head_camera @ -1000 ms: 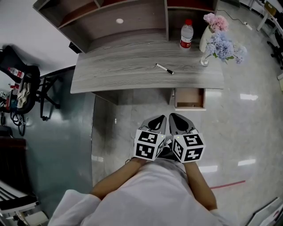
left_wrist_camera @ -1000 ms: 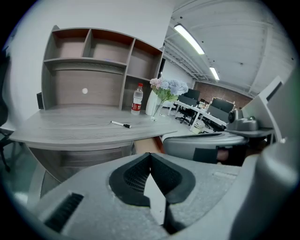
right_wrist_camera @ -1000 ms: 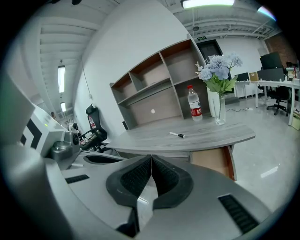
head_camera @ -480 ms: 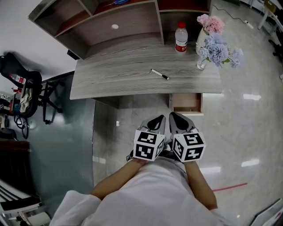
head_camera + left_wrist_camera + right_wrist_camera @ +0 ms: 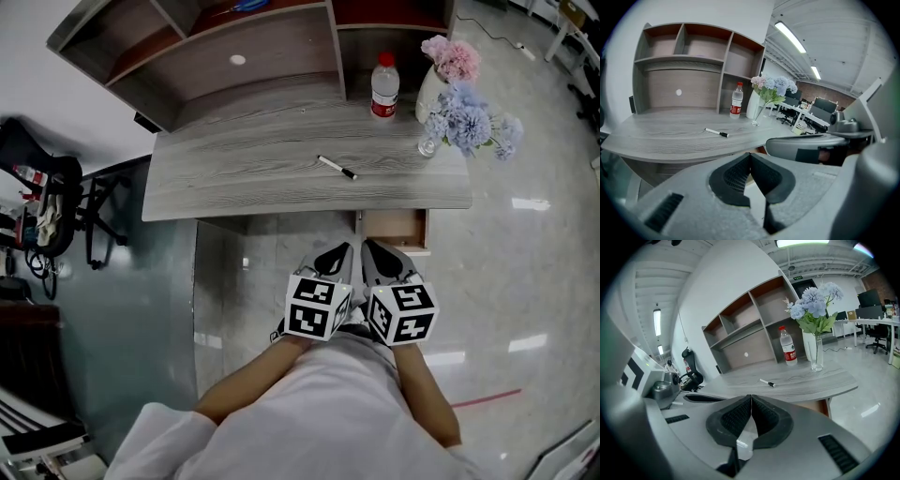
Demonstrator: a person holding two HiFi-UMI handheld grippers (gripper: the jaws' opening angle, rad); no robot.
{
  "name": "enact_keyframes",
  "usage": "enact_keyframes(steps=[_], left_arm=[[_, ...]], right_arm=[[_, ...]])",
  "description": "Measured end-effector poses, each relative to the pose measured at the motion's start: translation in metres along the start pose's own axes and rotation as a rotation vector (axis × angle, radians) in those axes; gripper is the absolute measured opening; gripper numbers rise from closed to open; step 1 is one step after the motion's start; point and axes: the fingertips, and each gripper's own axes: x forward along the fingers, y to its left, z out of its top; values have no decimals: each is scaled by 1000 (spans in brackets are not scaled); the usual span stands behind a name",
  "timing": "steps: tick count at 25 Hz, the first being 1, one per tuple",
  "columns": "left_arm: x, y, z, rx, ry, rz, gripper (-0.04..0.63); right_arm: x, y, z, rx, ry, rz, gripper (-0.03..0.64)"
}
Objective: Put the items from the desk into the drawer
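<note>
A white marker with a black cap (image 5: 337,168) (image 5: 716,133) (image 5: 767,382) lies on the grey wooden desk (image 5: 244,169). A water bottle with a red cap (image 5: 383,83) (image 5: 736,98) (image 5: 788,351) stands at the desk's back right. An open wooden drawer (image 5: 395,230) juts out under the desk's right end. Both grippers hang side by side in front of the desk, over the floor. My left gripper (image 5: 330,260) (image 5: 750,154) is shut and holds nothing. My right gripper (image 5: 378,251) (image 5: 751,397) is shut and holds nothing too.
A white vase with pink flowers (image 5: 441,70) and a glass with blue flowers (image 5: 466,117) stand at the desk's right end. A shelf unit (image 5: 234,47) rises at the back. A dark chair with bags (image 5: 47,202) stands to the left.
The view has shifted nearer the desk, so the drawer shows less beneath the desk edge. Both grippers stay shut, side by side.
</note>
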Motion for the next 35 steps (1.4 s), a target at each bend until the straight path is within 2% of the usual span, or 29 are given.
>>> enact_keyframes(steps=[14,26,35], left_arm=[[55,45,45,5,13,-43,3],[87,80,62,-3,58,-65,3],[102,99,64,-22,82,-74,3]], right_arm=[[68,-19,33,-86,50,-21,2],[121,-39,42,-167,117,-65,3],[147,-56,33,-211,178,-95,3]])
